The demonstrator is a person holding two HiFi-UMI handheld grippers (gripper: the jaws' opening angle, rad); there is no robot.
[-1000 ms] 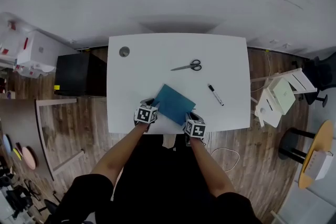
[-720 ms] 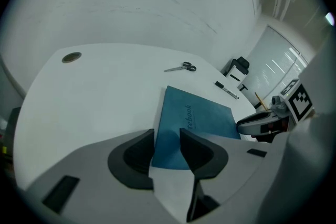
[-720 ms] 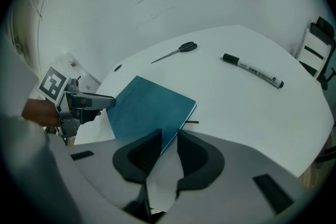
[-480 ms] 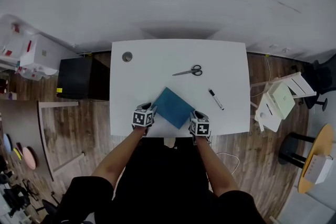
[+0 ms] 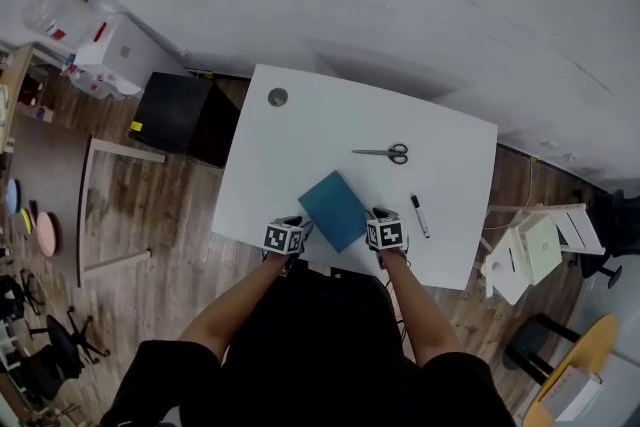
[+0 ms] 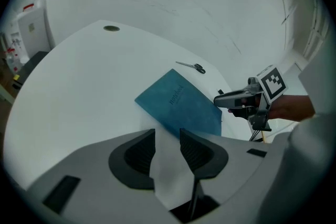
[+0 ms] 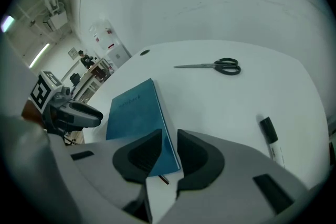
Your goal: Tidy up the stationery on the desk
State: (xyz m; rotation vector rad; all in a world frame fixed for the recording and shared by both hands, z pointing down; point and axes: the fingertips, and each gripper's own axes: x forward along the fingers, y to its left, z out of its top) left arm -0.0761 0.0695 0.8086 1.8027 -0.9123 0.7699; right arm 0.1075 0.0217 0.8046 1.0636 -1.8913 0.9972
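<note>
**Left gripper back at desk edge; camera swung**

Moved since a second ago: left gripper (image 6: 167, 136) has drawn back from the notebook's (image 5: 335, 210) left corner to the near edge of the desk (image 5: 300, 135). The head camera has also swung, so the desk now sits skewed in the frame.

1. Notebook, teal, closed. It lies flat and askew on the near half of the desk, between the two grippers.
2. Scissors (image 5: 385, 153), black handles, blades together. They lie beyond the notebook, well apart from it, with the handles to the right.
3. Marker (image 5: 420, 215), white body, black cap at the far end. It lies to the right of the notebook, near the right gripper (image 7: 169, 139).
4. Left gripper. Jaws stand slightly apart with only bare desk in the gap, and the notebook's edge lies just ahead of them.
5. Right gripper. Jaws stand slightly apart, and the notebook's near corner shows through the gap. Contact cannot be told.
6. Grommet (image 5: 277, 98), at the desk's far left corner.
7. Black cabinet (image 5: 180, 120), on the floor to the desk's left.

All three stationery items lie loose on the desk top.
</note>
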